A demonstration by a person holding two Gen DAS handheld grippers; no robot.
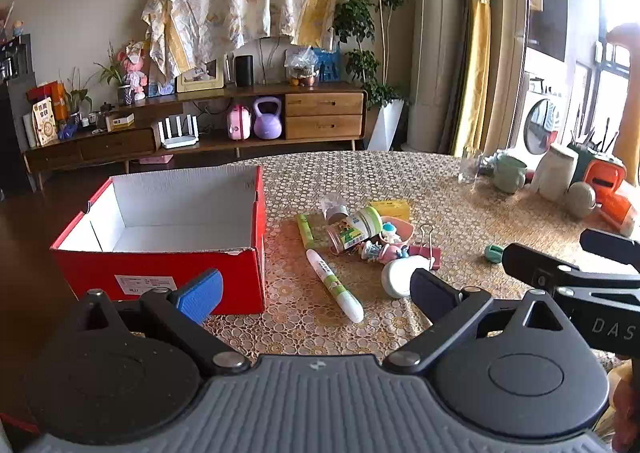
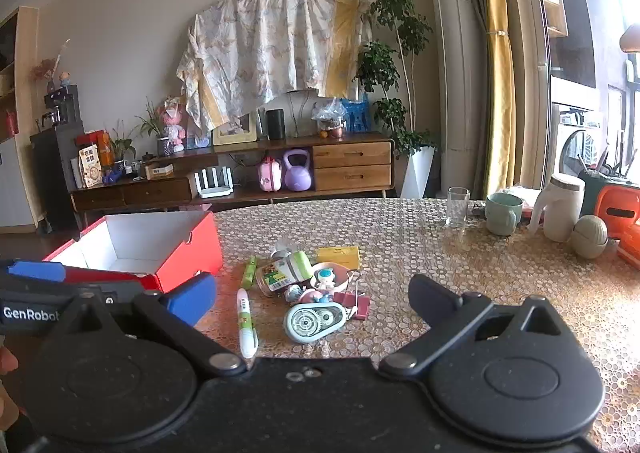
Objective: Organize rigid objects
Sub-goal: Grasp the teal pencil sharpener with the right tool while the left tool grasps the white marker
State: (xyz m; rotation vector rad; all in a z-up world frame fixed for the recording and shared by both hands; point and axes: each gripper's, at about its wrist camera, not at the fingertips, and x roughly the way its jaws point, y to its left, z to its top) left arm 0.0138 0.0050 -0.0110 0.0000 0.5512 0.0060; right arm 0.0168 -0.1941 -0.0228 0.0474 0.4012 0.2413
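Note:
An empty red box (image 1: 160, 281) (image 2: 188, 249) with a white inside stands at the table's left. To its right lies a heap of small things: a white-and-green pen (image 1: 334, 285) (image 2: 247, 323), a green stick (image 1: 305, 229) (image 2: 249, 272), a toppled bottle with a green cap (image 1: 354, 229) (image 2: 286, 271), a pale correction-tape dispenser (image 1: 400, 273) (image 2: 314, 320), a pink binder clip (image 1: 428, 251) (image 2: 358, 303), small figurines (image 1: 380, 249) and a yellow pad (image 1: 390, 207) (image 2: 340, 255). My left gripper (image 1: 316, 293) is open, short of the pen. My right gripper (image 2: 312, 301) is open, short of the dispenser.
A glass (image 2: 457, 207), a green mug (image 2: 503, 213), a white jug (image 2: 560, 211), a round pale object (image 2: 590, 235) and an orange box (image 2: 624, 213) crowd the table's far right. A small teal item (image 1: 494, 253) lies alone. The patterned tablecloth (image 2: 460, 265) covers the table.

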